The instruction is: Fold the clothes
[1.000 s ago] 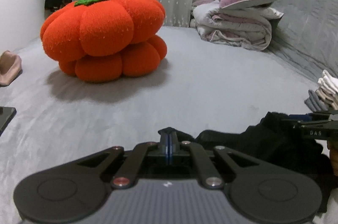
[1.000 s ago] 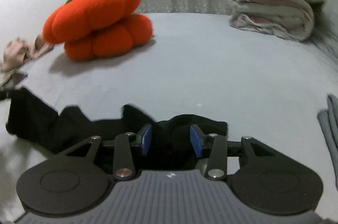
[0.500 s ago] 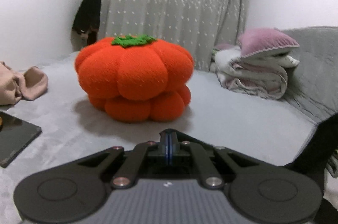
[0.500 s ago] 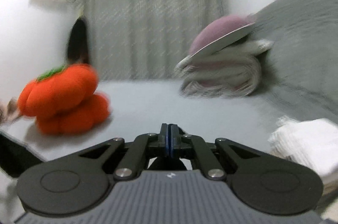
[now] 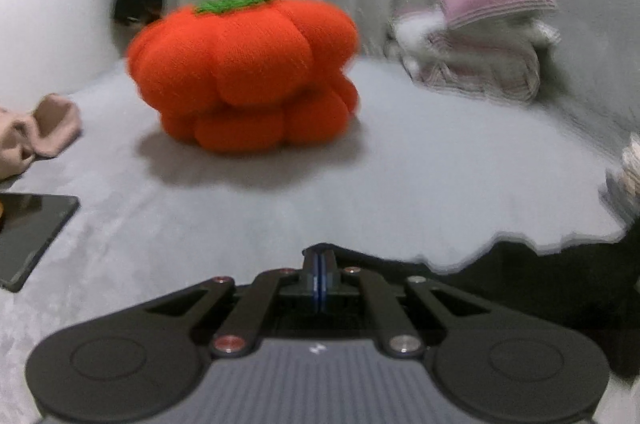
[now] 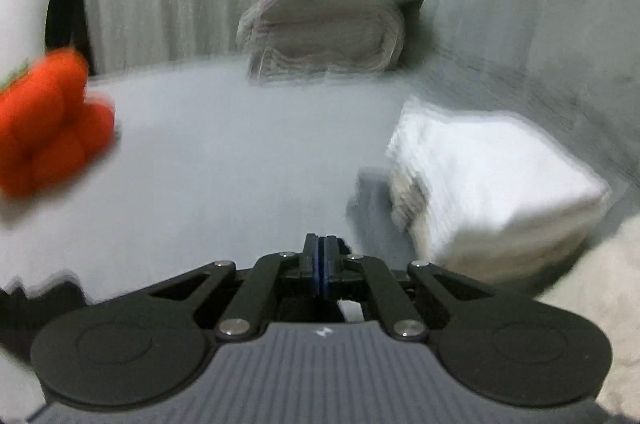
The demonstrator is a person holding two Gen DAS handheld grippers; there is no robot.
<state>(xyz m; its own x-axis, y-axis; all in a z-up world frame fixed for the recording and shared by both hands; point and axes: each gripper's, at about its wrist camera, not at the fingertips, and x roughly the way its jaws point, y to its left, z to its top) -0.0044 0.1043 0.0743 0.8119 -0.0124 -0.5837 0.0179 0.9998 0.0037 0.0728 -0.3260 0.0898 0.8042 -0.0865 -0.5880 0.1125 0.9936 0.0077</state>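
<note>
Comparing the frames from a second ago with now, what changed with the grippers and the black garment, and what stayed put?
The right gripper, open around the black garment a second ago, has closed and swung right toward the white folded stack; whether it grips cloth is hidden. The garment's edge now stretches across the left view. The left gripper stayed shut. The orange pumpkin cushion and bedding pile kept their places.

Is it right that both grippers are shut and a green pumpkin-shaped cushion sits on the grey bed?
Not quite: the pumpkin-shaped cushion is orange, only its stalk green, as the left wrist view shows. Left gripper and right gripper are shut, and it sits on the grey bed.
</note>
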